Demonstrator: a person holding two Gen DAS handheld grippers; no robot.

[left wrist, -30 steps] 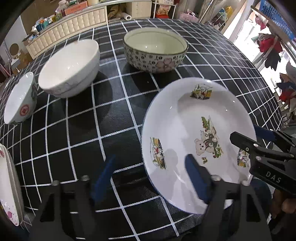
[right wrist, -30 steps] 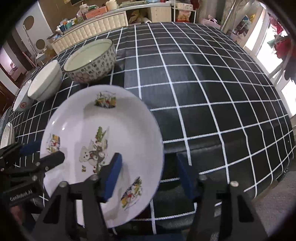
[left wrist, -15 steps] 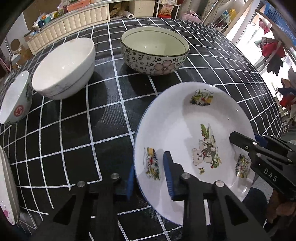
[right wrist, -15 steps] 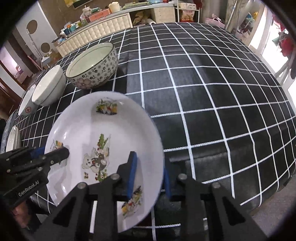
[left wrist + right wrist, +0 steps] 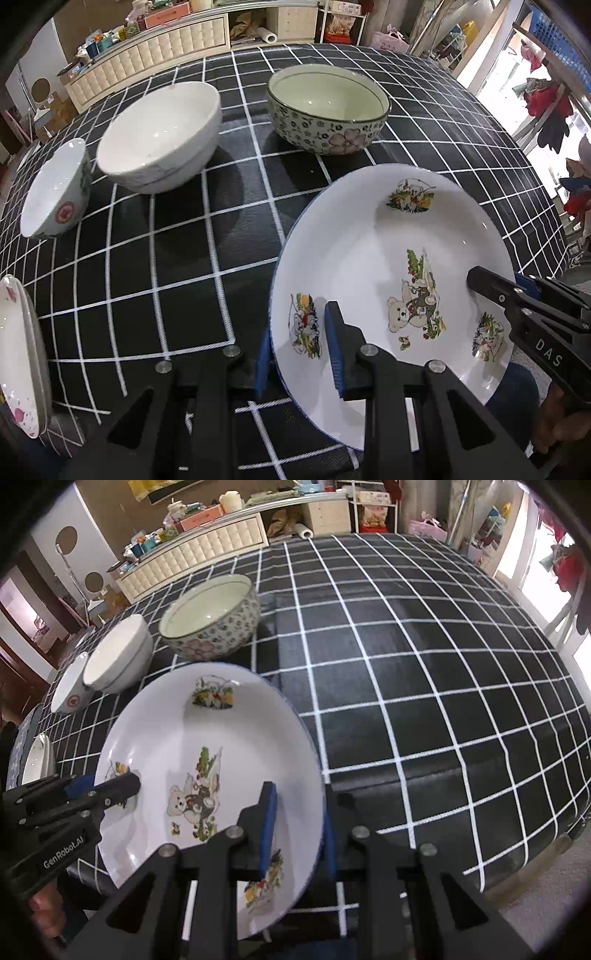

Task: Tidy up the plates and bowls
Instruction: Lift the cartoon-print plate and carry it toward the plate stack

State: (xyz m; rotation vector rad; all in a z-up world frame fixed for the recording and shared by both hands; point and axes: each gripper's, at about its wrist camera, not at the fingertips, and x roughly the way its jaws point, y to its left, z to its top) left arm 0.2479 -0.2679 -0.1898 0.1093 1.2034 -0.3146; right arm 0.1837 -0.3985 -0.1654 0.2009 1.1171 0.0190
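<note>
Cartoon-bear plate (image 5: 373, 266) clamped at opposite rims by left gripper (image 5: 301, 354) and right gripper (image 5: 295, 830), lower frame. Plate stack (image 5: 22, 362) at left edge. Beyond, unstacked: small bowl (image 5: 55, 192), white bowl (image 5: 159, 136), floral bowl (image 5: 327, 107).

Desk (image 5: 192, 236), black cloth with white grid. Resting on it, beyond left hand-held gripper (image 5: 301, 356): floral bowl (image 5: 328, 107), white bowl (image 5: 159, 134), small bowl (image 5: 55, 192) leftward; stacked plates (image 5: 18, 362) far left.
</note>
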